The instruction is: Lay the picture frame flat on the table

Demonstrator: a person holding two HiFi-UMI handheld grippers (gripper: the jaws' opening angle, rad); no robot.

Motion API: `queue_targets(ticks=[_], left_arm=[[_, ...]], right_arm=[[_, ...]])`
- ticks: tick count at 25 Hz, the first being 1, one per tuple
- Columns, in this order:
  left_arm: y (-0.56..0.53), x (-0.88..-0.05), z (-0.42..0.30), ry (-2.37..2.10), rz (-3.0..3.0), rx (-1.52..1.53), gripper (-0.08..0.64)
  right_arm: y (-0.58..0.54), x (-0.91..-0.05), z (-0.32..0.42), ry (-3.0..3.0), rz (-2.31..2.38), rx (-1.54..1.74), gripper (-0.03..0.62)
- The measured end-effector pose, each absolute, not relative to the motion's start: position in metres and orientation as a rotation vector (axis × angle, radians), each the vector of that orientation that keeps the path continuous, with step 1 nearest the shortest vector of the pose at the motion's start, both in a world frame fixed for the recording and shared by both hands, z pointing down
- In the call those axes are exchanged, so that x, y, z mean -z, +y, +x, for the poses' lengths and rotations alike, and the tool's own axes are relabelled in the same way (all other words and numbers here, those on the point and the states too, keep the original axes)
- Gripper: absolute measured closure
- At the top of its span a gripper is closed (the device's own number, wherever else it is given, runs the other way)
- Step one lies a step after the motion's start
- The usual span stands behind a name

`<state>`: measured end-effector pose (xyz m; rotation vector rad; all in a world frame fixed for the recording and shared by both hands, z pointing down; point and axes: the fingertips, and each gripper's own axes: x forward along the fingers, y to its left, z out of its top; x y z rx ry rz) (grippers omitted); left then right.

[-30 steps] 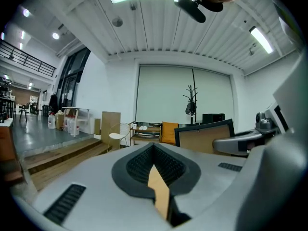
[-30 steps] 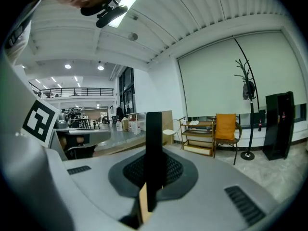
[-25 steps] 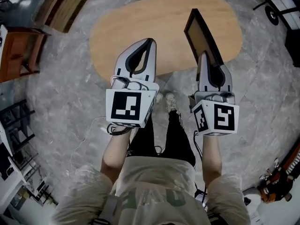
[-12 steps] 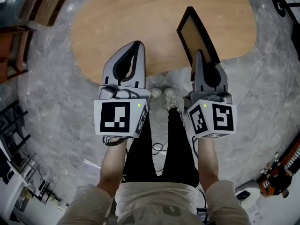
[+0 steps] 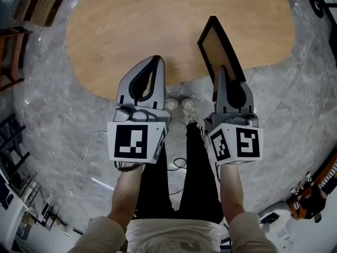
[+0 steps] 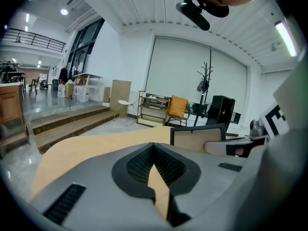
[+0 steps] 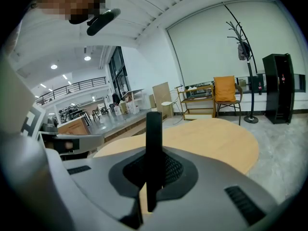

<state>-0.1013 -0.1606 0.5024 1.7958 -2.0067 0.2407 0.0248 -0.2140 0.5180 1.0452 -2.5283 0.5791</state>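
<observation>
My right gripper (image 5: 221, 71) is shut on the lower edge of the picture frame (image 5: 218, 44), a black frame with a tan panel. The frame stands upright and tilted over the near edge of the oval wooden table (image 5: 158, 25). In the right gripper view the frame's black edge (image 7: 154, 138) rises straight up from between the jaws, with the table (image 7: 211, 138) beyond it. My left gripper (image 5: 154, 61) is shut on nothing, level with the right one, its tip over the table's near rim. The left gripper view shows the frame (image 6: 197, 137) to its right.
The person's legs and shoes (image 5: 181, 107) stand on a grey marble floor just short of the table. A thin cable (image 5: 84, 152) lies on the floor at the left. Wooden steps (image 6: 62, 124), a shelf and an orange chair (image 6: 177, 107) stand beyond the table.
The person has stepped closer to the table. Both grippers now reach its near edge, and the frame, still held upright, hangs over the tabletop.
</observation>
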Motion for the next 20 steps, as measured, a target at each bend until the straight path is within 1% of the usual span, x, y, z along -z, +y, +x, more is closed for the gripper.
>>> queue_targets(ticks=[8, 12, 16, 20], left_arm=[[-0.164, -0.515, -0.095, -2.003, 1.781, -0.252, 0.551], [-0.163, -0.515, -0.094, -2.004, 1.782, -0.256, 0.551], [-0.162, -0.515, -0.102, -2.02, 1.77, -0.242, 0.551], [-0.154, -0.519, -0.107, -2.024, 1.738, -0.239, 0.551]], right_arm=[[-0.211, -0.534, 0.031, -2.498, 1.039, -0.602, 0.575], [-0.213, -0.535, 0.025, -2.507, 0.996, -0.551, 0.575], [-0.222, -0.539, 0.005, -2.494, 0.915, -0.341, 0.575], [-0.234, -0.544, -0.02, -2.433, 0.797, 0.022, 0.575]])
